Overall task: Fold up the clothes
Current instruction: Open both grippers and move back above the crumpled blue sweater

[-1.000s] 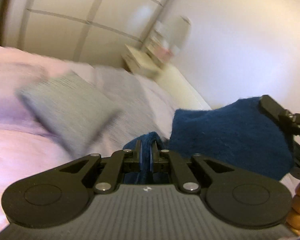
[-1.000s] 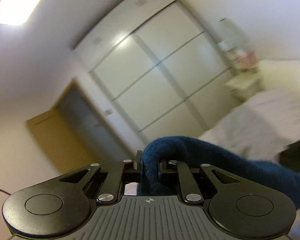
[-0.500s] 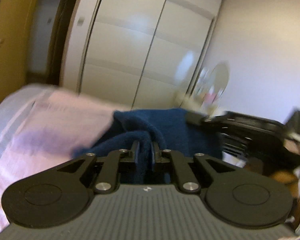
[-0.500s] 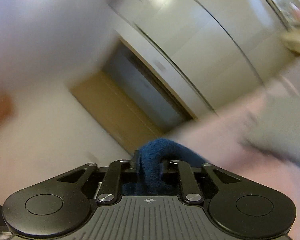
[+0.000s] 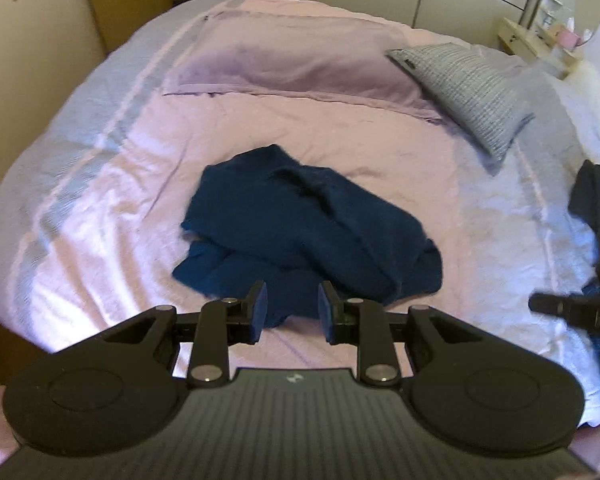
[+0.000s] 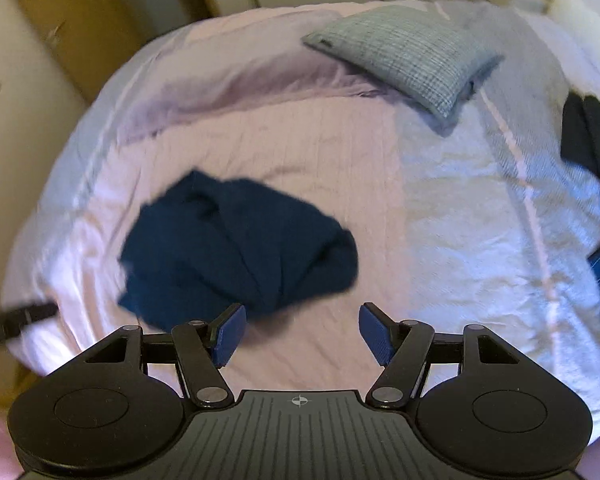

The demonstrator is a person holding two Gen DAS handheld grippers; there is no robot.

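From the left wrist, the left gripper (image 5: 291, 312) hovers with fingers parted and empty above the crumpled dark blue fleece garment (image 5: 308, 228) lying on the pink-sheeted bed (image 5: 100, 208).

From the right wrist, the right gripper (image 6: 302, 334) is spread wide, empty, with the garment (image 6: 236, 252) ahead to its left, near a grey woven pillow (image 6: 408, 52).

You have one crumpled navy garment (image 5: 308, 232) mid-bed (image 5: 100, 184), one grey cushion (image 5: 466, 88) at its far right corner, one dark clothes pile (image 5: 596, 208) at its right edge.
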